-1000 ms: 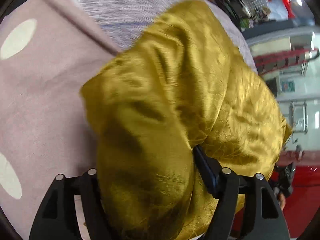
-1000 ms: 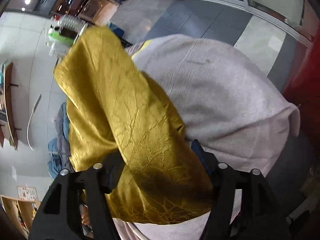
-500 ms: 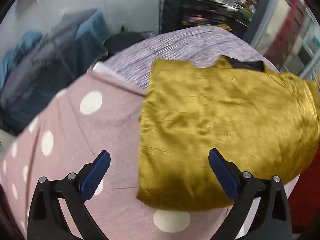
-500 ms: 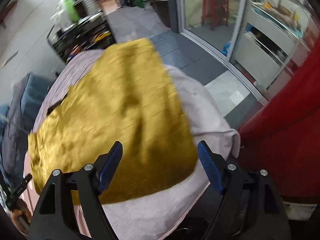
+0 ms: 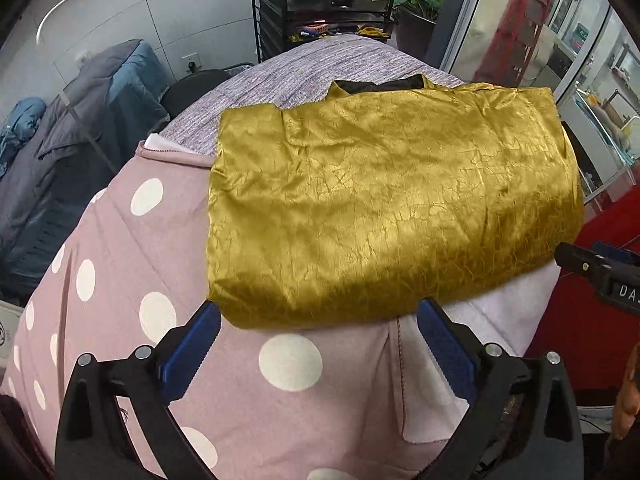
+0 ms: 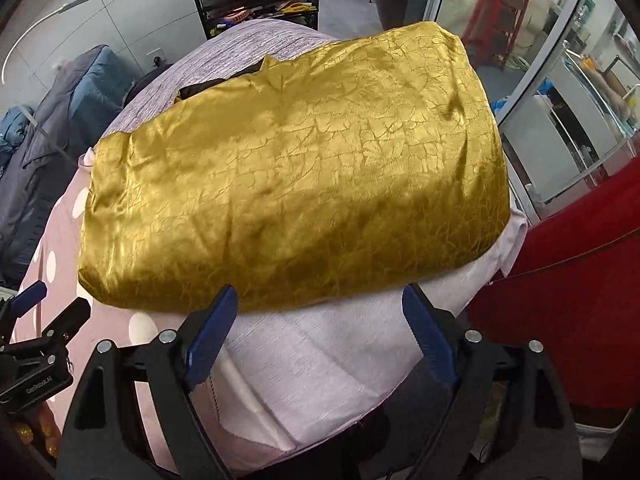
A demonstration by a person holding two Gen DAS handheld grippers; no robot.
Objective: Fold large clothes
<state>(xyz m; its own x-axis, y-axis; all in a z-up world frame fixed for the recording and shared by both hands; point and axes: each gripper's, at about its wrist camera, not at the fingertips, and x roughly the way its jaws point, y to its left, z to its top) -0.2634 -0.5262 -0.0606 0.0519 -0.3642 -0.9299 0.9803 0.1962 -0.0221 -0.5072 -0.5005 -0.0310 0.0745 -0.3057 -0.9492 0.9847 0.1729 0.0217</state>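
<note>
Polka-dot pink bedcover now bears our folded gold garment, freshly released: left gripper and right gripper both spread empty at its near edge, fold apparently complete.

Gold satin garment folded flat on bed.

The left tongs body reads "GenRobot.AI"; the right tongs show "DA", cut off.
</note>
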